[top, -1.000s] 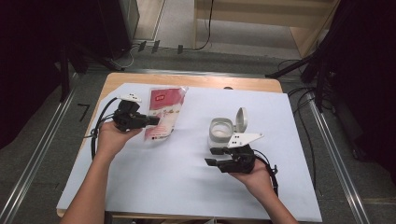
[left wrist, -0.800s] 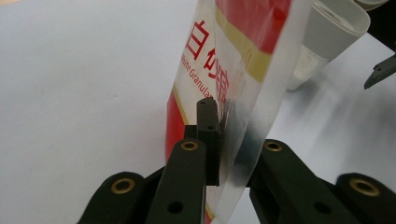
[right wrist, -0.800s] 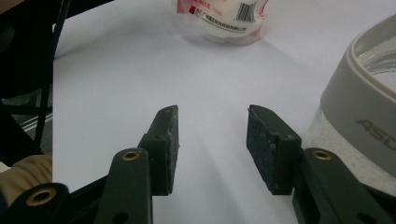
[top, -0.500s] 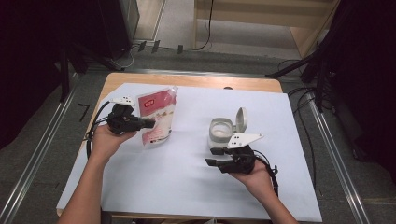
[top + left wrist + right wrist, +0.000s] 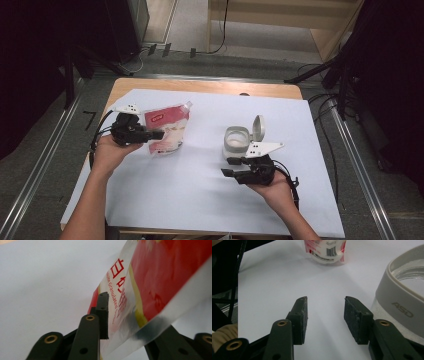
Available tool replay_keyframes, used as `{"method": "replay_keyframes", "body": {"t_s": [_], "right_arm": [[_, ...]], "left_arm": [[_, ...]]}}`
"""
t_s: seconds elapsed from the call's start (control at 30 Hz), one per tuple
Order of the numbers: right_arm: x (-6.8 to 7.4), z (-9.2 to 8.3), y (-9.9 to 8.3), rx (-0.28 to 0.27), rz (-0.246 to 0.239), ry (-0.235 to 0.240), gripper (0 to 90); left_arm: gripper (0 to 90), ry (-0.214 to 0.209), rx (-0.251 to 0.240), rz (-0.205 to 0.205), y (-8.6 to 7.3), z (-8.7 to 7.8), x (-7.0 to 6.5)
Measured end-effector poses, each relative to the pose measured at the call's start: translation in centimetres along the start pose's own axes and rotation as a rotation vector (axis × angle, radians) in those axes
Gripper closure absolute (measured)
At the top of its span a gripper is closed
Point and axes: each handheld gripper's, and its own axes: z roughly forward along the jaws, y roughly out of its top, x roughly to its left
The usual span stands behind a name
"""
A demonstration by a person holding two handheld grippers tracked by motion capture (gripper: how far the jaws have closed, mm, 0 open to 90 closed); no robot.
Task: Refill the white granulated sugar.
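Note:
A red and white bag of granulated sugar (image 5: 169, 131) lies on the white sheet (image 5: 200, 200) at the left. My left gripper (image 5: 159, 134) reaches it from the left. Its jaws have just been opening, and the bag's clear edge (image 5: 130, 302) stands loosely between them, beside the left finger (image 5: 102, 312). A glass jar (image 5: 236, 141) with a grey rim and its flip lid (image 5: 258, 128) raised stands right of centre. My right gripper (image 5: 227, 167) rests just in front of the jar, open with nothing between its pads (image 5: 325, 302). The jar's rim (image 5: 402, 295) is close on the right there.
The sheet covers a wooden table (image 5: 200, 86) whose far edge shows. Metal floor rails (image 5: 45, 165) run along both sides. Cables trail from both grippers. The sugar bag's base (image 5: 325, 251) is straight ahead in the right gripper view.
The left gripper's jaws have spread apart around the bag, and bag and hand have shifted slightly toward the near side. The right gripper and the jar have stayed put.

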Motion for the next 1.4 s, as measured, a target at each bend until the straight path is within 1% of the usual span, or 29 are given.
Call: {"method": "replay_keyframes", "body": {"t_s": [0.07,0.1,0.13,0.2,0.3,0.33,0.37,0.4,0.43,0.47,0.5,0.6,0.73,0.8,0.83,0.87,0.9,0.93,0.97,1.0,1.03,1.07,1.1,1.2,1.3,1.33,1.4], "right_arm": [[0.0,0.0,0.0,0.0,-0.001,-0.003,54.4],[0.0,0.0,0.0,-0.001,-0.001,-0.003,54.4],[0.0,-0.1,0.0,-0.003,-0.001,-0.003,54.4],[0.0,-0.1,0.0,-0.004,0.0,-0.003,54.5],[0.0,-0.1,0.1,-0.006,-0.004,-0.007,54.5],[0.0,-0.2,0.1,-0.008,-0.002,-0.007,54.5],[0.0,-0.2,0.1,-0.008,-0.001,-0.008,54.5],[-0.1,-0.2,0.1,-0.008,-0.004,-0.009,54.5],[-0.1,-0.2,0.1,-0.008,-0.005,-0.009,54.4],[-0.1,-0.3,0.1,-0.006,-0.004,-0.008,54.4],[-0.1,-0.3,0.1,-0.009,-0.004,-0.011,54.3],[-0.2,-0.5,0.2,-0.004,0.005,-0.016,54.3],[-0.4,-0.9,0.3,-0.012,0.016,-0.018,53.9],[-0.5,-1.1,0.3,-0.01,0.024,-0.018,53.6],[-0.6,-1.2,0.3,-0.011,0.026,-0.019,53.3],[-0.6,-1.3,0.4,-0.009,0.027,-0.018,53.1],[-0.7,-1.3,0.4,-0.01,0.028,-0.018,53.0],[-0.7,-1.4,0.4,-0.01,0.027,-0.017,52.9],[-0.7,-1.4,0.4,-0.01,0.026,-0.016,52.8],[-0.8,-1.5,0.5,-0.009,0.028,-0.015,52.8],[-0.7,-1.6,0.5,-0.008,0.029,-0.018,52.8],[-0.7,-1.6,0.5,-0.008,0.029,-0.018,52.6],[-0.7,-1.7,0.6,-0.01,0.028,-0.02,52.6],[-0.7,-2.0,0.6,-0.007,0.027,-0.021,52.6],[-0.8,-2.2,0.6,-0.009,0.024,-0.024,52.7],[-0.8,-2.3,0.6,-0.01,0.028,-0.027,52.7],[-1.0,-2.5,0.6,-0.013,0.03,-0.028,52.7]], "left_arm": [[67.0,-0.015,-0.021,0.013,-0.1,-0.1,-0.1],[65.5,-0.024,-0.04,0.009,-0.1,-0.3,-0.2],[64.2,-0.023,-0.055,0.01,0.0,-0.4,-0.2],[62.3,-0.017,-0.073,0.026,0.0,-0.6,-0.2],[59.7,-0.008,-0.08,0.043,0.1,-0.8,-0.4],[58.8,-0.007,-0.076,0.043,0.1,-0.8,-0.4],[57.6,-0.009,-0.074,0.033,0.1,-0.8,-0.5],[56.1,-0.018,-0.064,0.028,0.2,-0.9,-0.4],[55.1,-0.018,-0.051,0.027,0.2,-0.9,-0.4],[53.9,-0.005,-0.045,0.035,0.2,-0.9,-0.5],[52.6,-0.003,-0.037,0.039,0.2,-1.0,-0.5],[50.6,0.002,-0.029,0.042,0.3,-1.1,-0.6],[47.0,0.025,-0.015,0.046,0.4,-1.6,-0.9],[46.5,0.039,0.006,0.045,0.4,-2.0,-1.1],[46.1,0.048,0.007,0.048,0.4,-2.2,-1.1],[45.9,0.037,0.007,0.045,0.3,-2.3,-1.2],[45.8,0.034,0.009,0.05,0.3,-2.5,-1.2],[45.5,0.04,0.007,0.048,0.2,-2.6,-1.3],[45.2,0.036,0.013,0.039,0.2,-2.8,-1.3],[45.0,0.043,0.013,0.043,0.1,-2.9,-1.2],[44.8,0.038,0.017,0.035,0.0,-3.1,-1.2],[44.7,0.046,0.017,0.038,-0.1,-3.4,-1.2],[44.7,0.036,0.021,0.037,-0.2,-3.5,-1.2],[44.6,0.046,0.024,0.043,-0.5,-3.9,-1.1],[44.5,0.052,0.027,0.026,-0.8,-4.3,-0.9],[44.5,0.057,0.027,0.029,-0.9,-4.4,-0.9],[44.5,0.05,0.033,0.026,-1.1,-4.6,-0.7]]}}
